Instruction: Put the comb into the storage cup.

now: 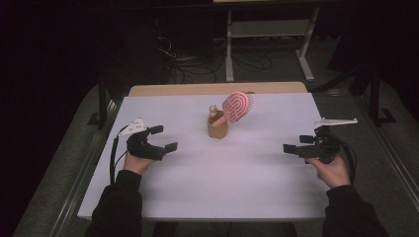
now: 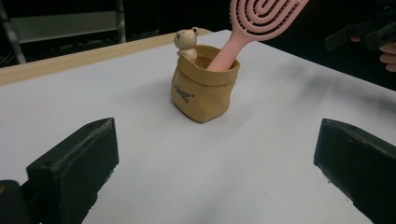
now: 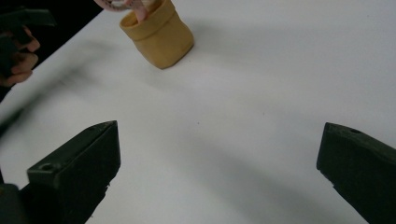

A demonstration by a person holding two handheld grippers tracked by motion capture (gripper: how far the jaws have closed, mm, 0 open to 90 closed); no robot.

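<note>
1. A white table (image 1: pixel 222 168) holds a tan pouch (image 1: pixel 217 129) at centre, toward 12 o'clock.
2. A pink hairbrush (image 1: pixel 236 106) stands in it, leaning toward 2 o'clock, beside a small bear figure (image 2: pixel 187 42).
3. Left hand-held gripper (image 1: pixel 163 138), at 9 o'clock: jaws wide apart, empty.
4. Right hand-held gripper (image 1: pixel 297 143), at 3 o'clock: jaws wide apart, empty.

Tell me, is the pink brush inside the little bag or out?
In. The pink brush stands handle-down inside the tan bag, head leaning out above the rim.
</note>
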